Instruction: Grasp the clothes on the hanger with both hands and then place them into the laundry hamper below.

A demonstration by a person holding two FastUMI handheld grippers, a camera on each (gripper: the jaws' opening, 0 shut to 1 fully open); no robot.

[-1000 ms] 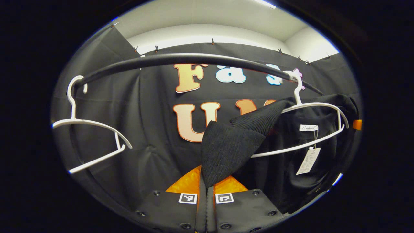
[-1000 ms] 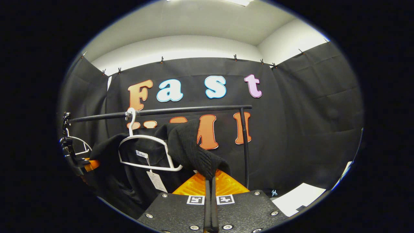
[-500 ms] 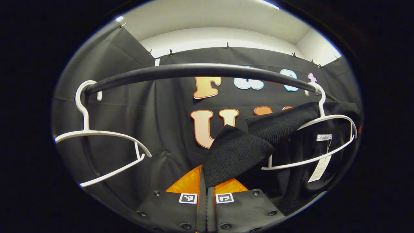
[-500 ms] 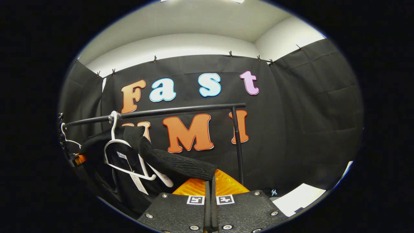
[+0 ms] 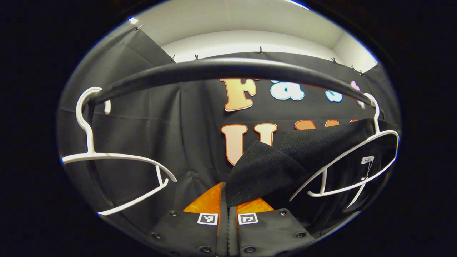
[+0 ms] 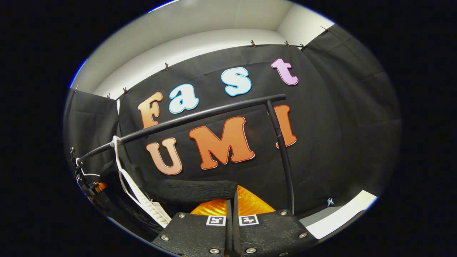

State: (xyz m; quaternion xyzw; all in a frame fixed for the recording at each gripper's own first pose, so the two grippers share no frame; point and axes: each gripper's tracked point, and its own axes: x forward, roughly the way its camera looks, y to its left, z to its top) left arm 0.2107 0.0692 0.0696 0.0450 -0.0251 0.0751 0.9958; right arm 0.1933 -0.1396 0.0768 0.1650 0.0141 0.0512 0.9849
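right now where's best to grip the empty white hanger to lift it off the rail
Probably the neck just under its hook, on the empty white hanger, coming from the front with the jaws either side of the thin upright stem. The hook curls over the black rail, so it must go up before it comes away, and the neck sits right under that point.

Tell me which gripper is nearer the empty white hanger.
Left. The left gripper sits just right of the empty hanger; the right gripper is beyond the garment.
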